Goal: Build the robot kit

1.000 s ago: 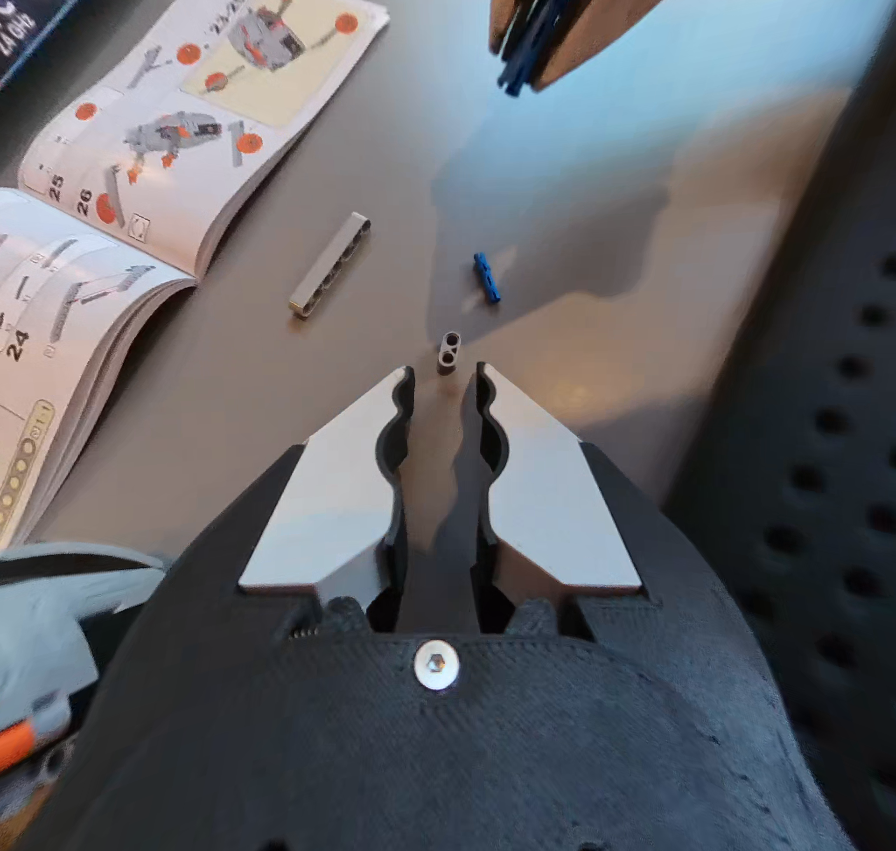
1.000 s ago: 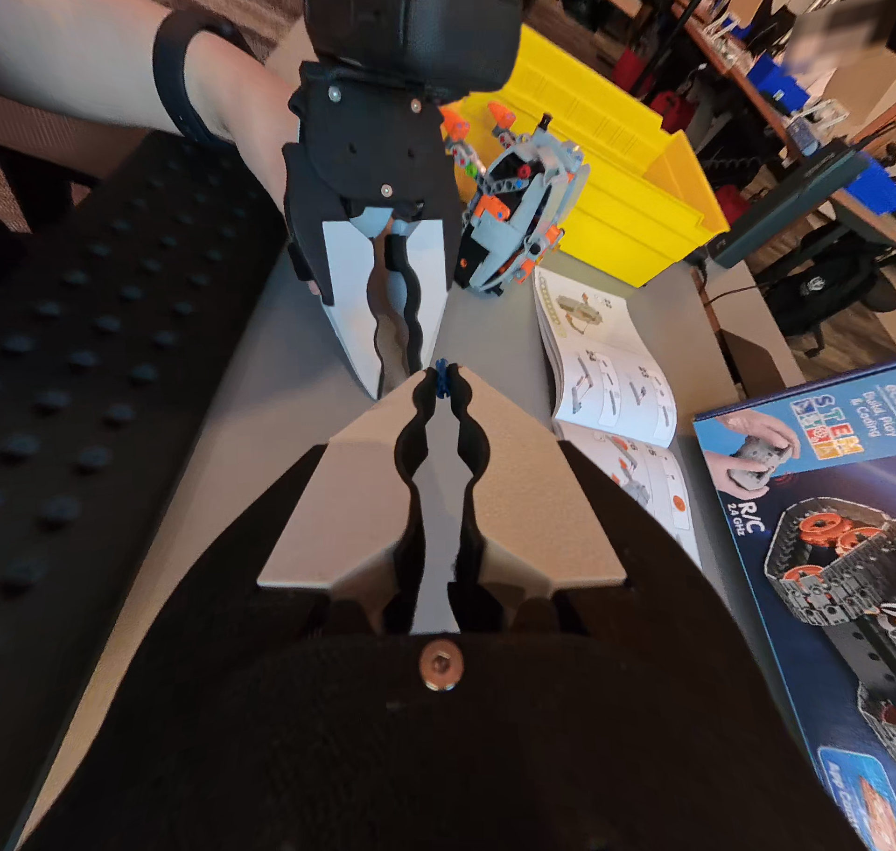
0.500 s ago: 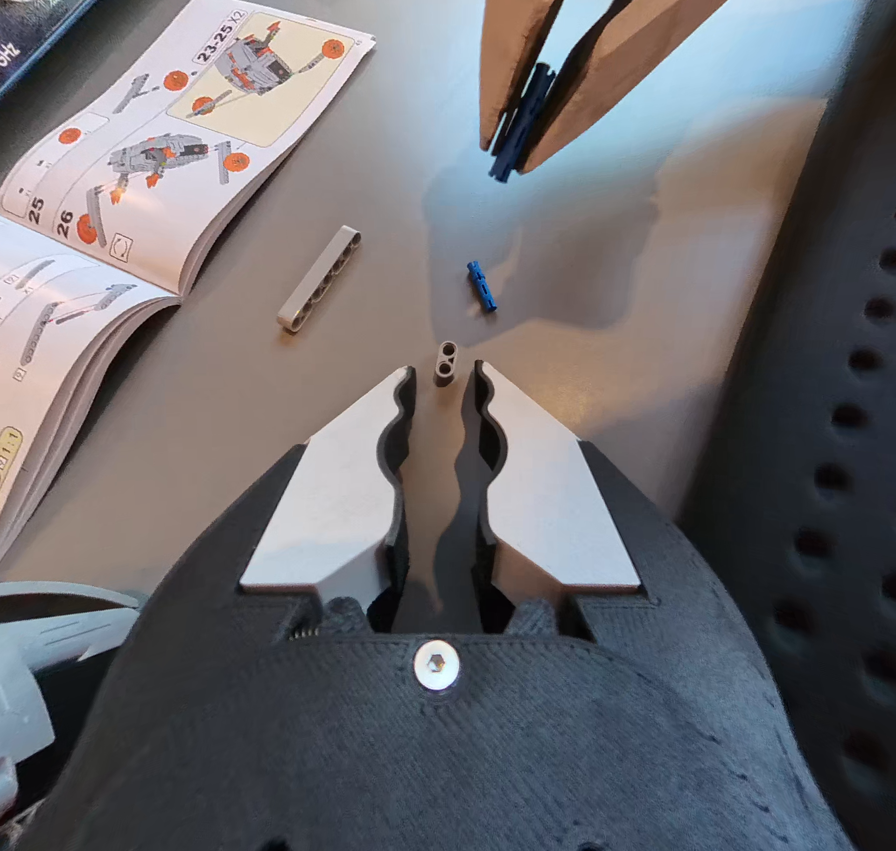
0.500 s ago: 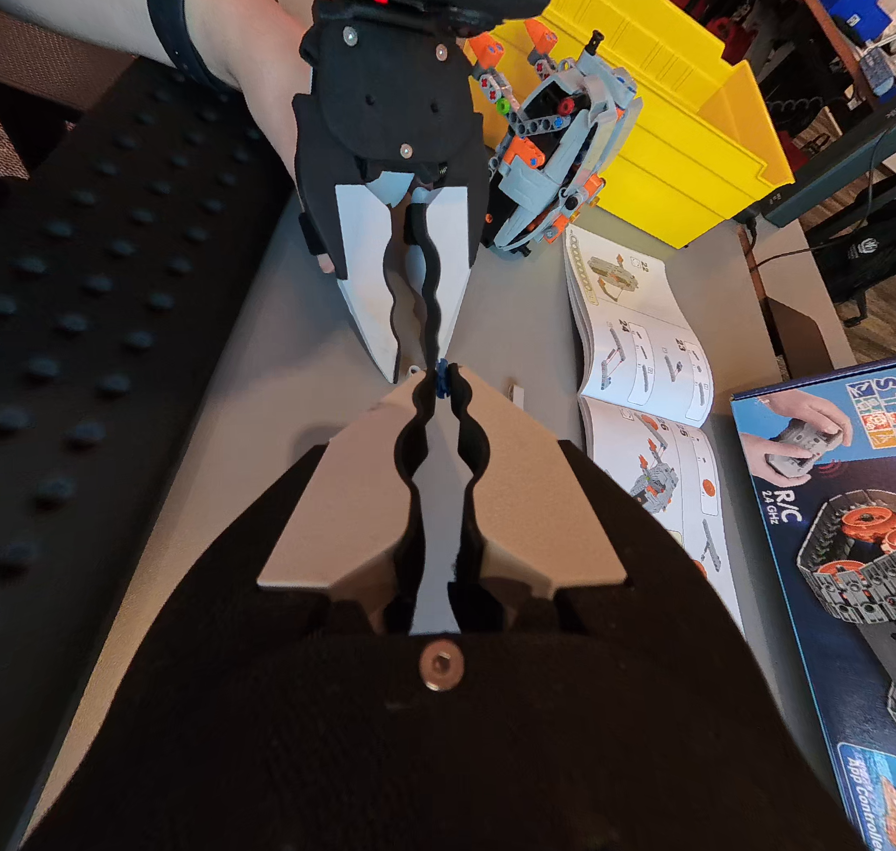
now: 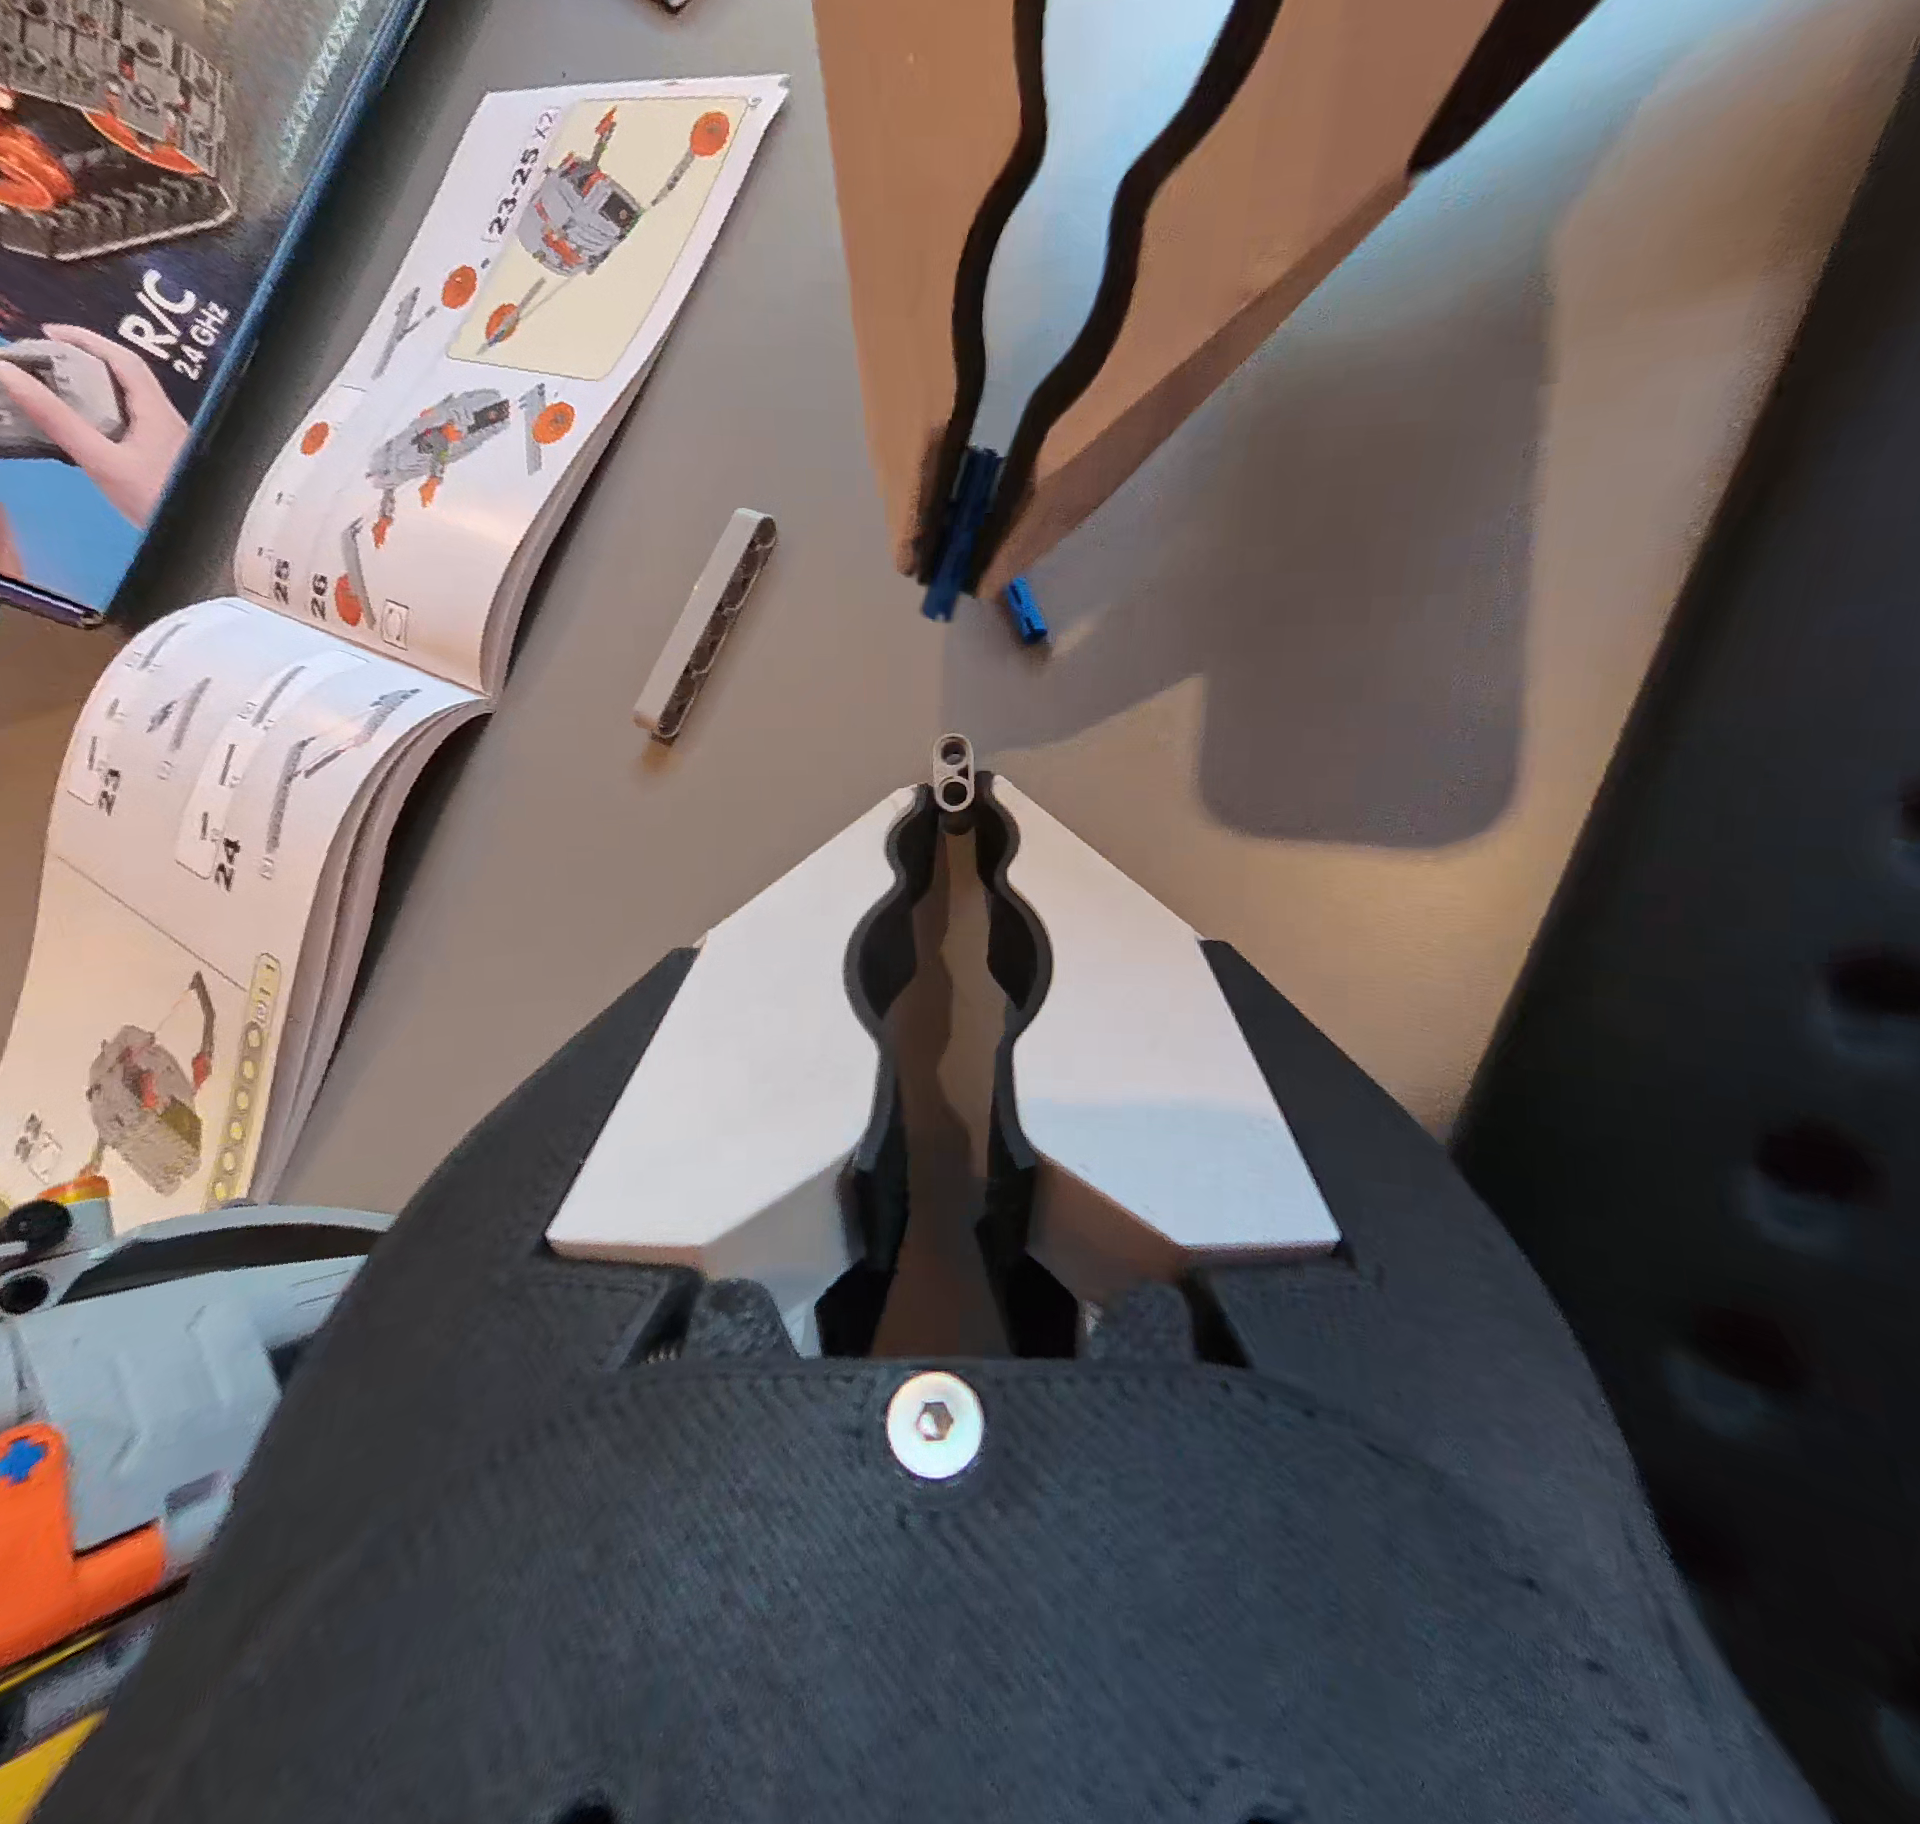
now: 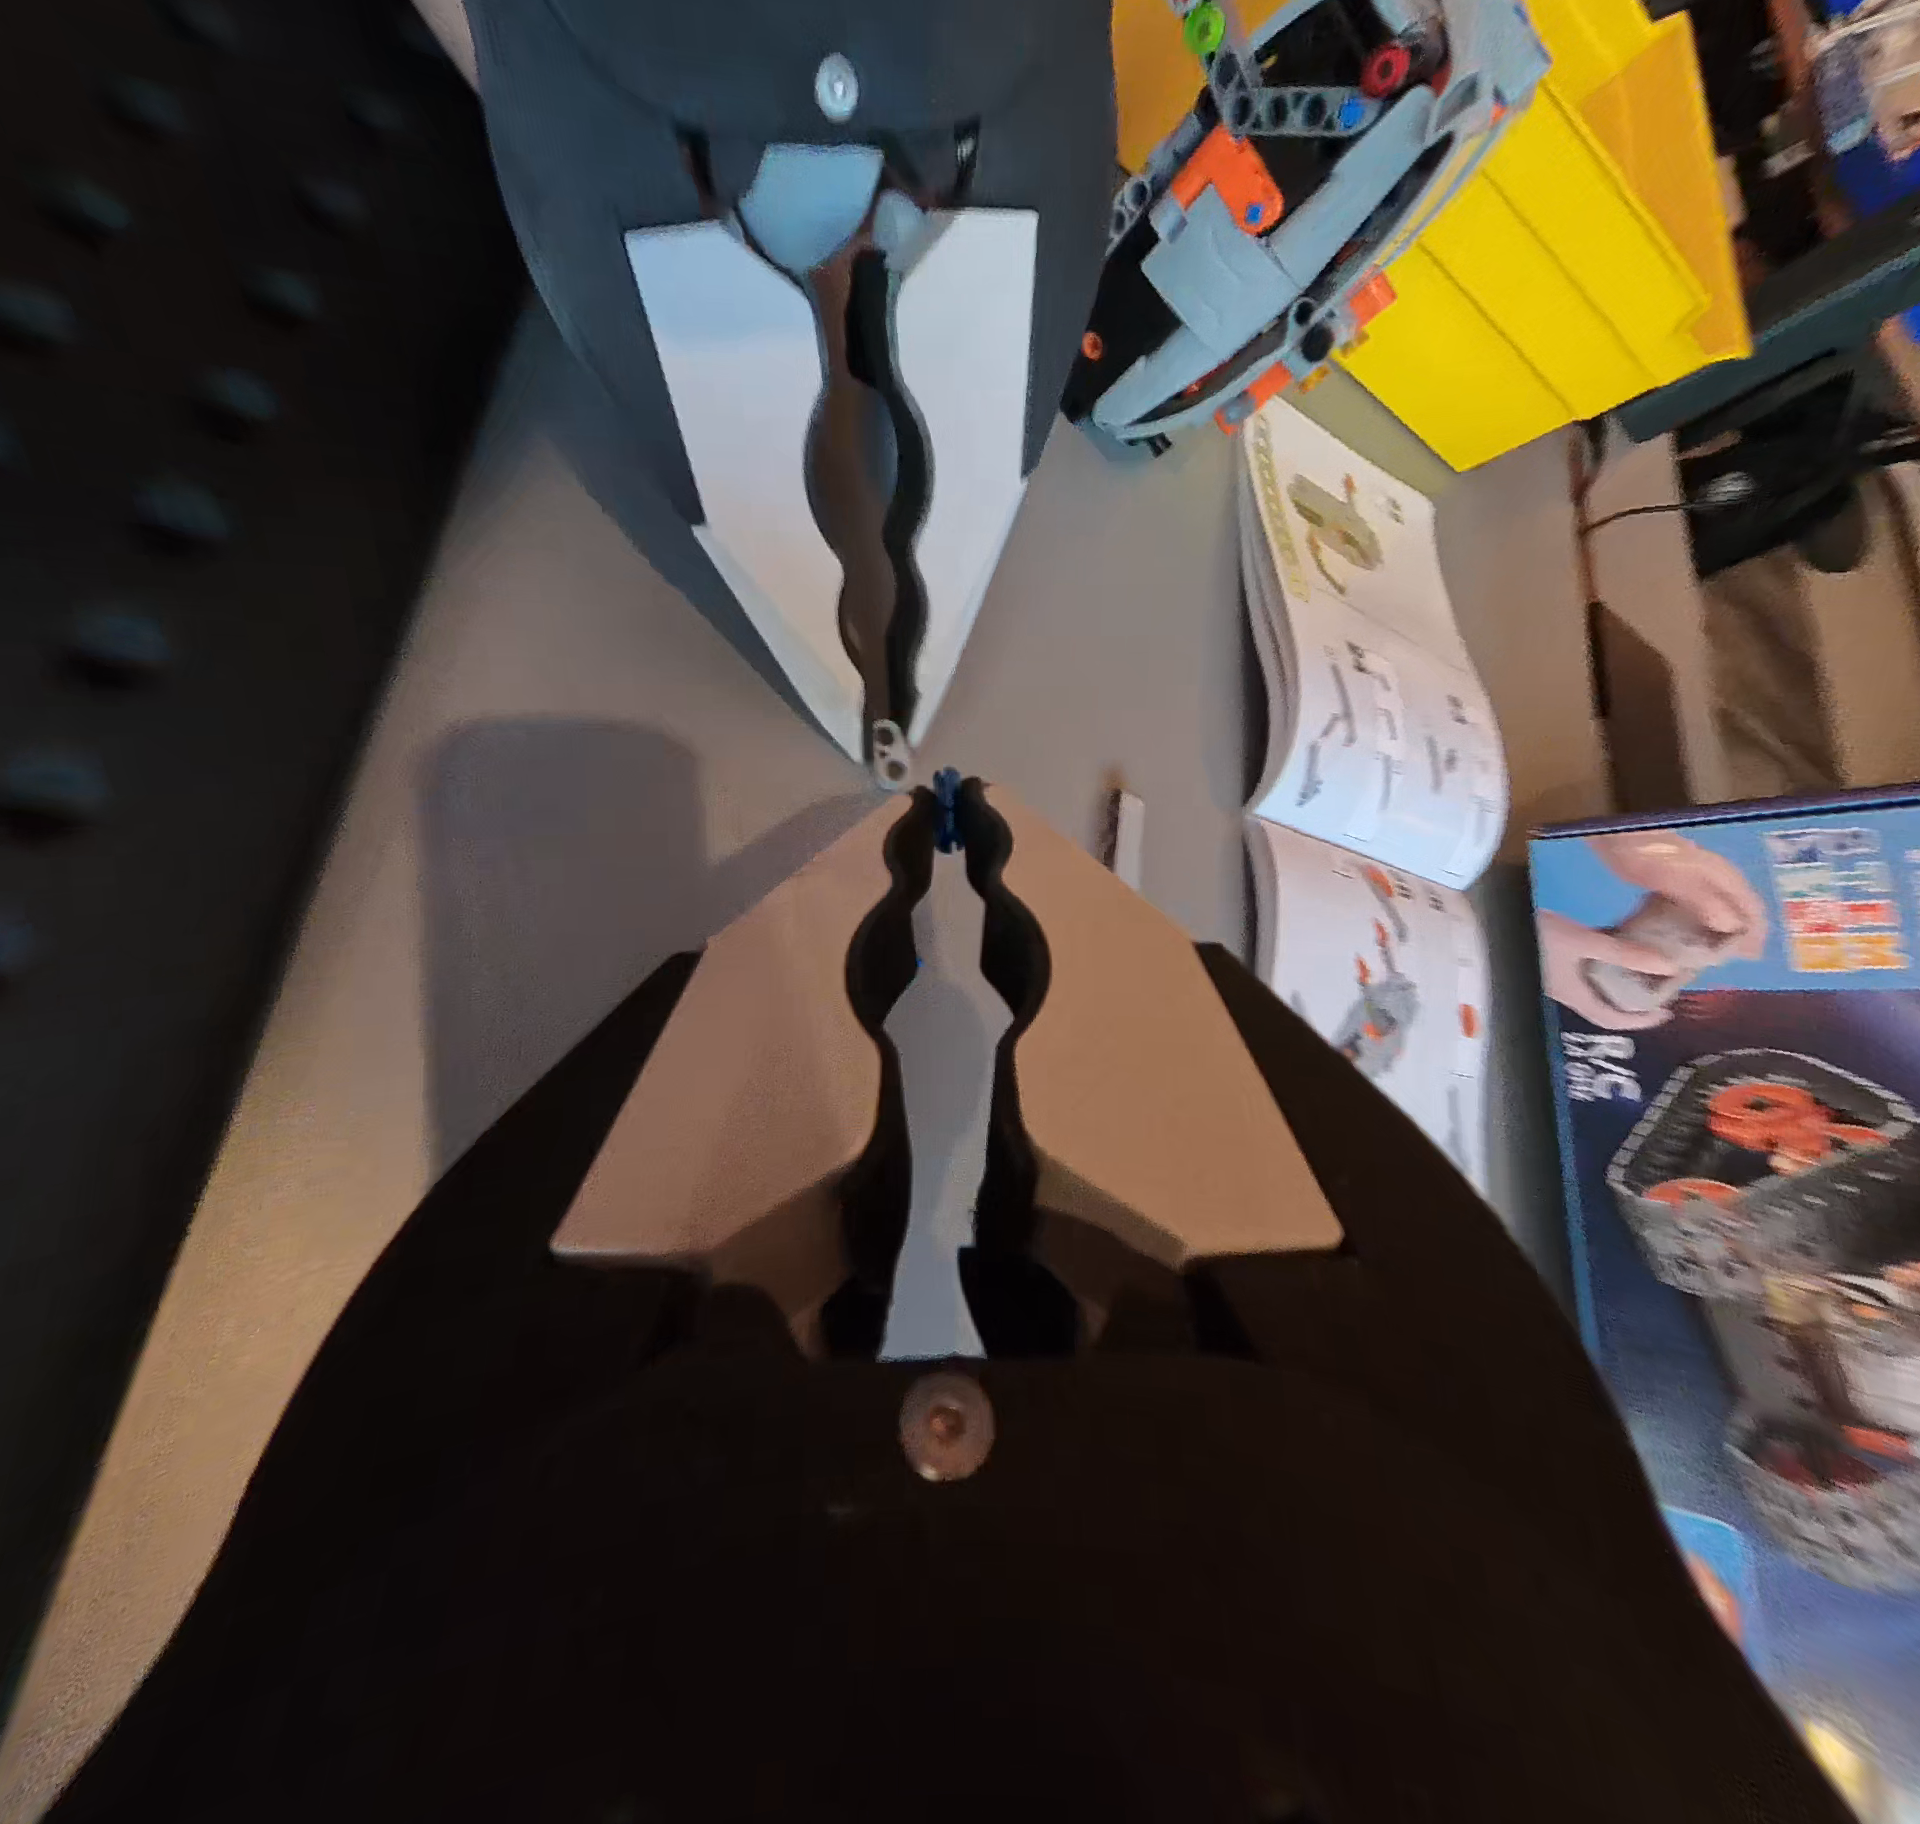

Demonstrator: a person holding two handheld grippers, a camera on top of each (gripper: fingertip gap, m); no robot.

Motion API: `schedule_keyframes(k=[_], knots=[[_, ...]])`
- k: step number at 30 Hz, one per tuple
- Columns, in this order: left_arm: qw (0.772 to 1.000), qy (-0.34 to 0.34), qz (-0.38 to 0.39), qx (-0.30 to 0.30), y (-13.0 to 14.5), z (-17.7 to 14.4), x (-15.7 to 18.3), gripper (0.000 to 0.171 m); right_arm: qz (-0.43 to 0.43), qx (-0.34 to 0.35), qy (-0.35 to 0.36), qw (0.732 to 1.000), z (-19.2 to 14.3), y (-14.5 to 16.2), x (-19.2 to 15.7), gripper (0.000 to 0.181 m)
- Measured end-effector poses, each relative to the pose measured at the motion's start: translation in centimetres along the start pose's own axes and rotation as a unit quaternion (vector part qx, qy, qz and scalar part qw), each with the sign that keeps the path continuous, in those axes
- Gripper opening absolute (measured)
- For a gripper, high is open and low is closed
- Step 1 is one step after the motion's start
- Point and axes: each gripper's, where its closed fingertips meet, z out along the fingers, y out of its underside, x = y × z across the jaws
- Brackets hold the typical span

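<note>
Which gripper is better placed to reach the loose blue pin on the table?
Right. The right gripper hangs just beside the loose blue pin, though its jaws grip a second blue pin. The left gripper is farther back, shut on a grey connector.

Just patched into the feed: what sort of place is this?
Probably a hobby or lab workbench for building a toy kit: an open white instruction booklet, a blue printed kit box, a yellow plastic bin.
</note>
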Motion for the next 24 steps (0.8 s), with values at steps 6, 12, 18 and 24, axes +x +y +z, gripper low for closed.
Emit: schedule_keyframes(k=[6, 12, 18, 24], knots=[[0.999, 0.003, -0.021, 0.028, -0.7, -0.6, -0.1, 0.006, -0.051, -0.017, 0.038, 0.998, 0.8, -0.2, 0.1, 0.004], [1.000, -0.003, -0.012, 0.023, -0.7, -0.5, 0.0, 0.006, -0.105, -0.068, 0.041, 0.991, 2.2, 0.8, -0.9, 0.004], [1.000, -0.007, -0.003, 0.018, -0.5, -0.5, 0.1, 0.006, -0.133, -0.093, 0.054, 0.985, 2.4, 0.8, -1.0, 0.004], [1.000, -0.008, -0.004, 0.017, -0.5, -0.6, 0.0, 0.006, -0.148, -0.124, 0.074, 0.978, 2.6, 1.0, -0.8, 0.004]])
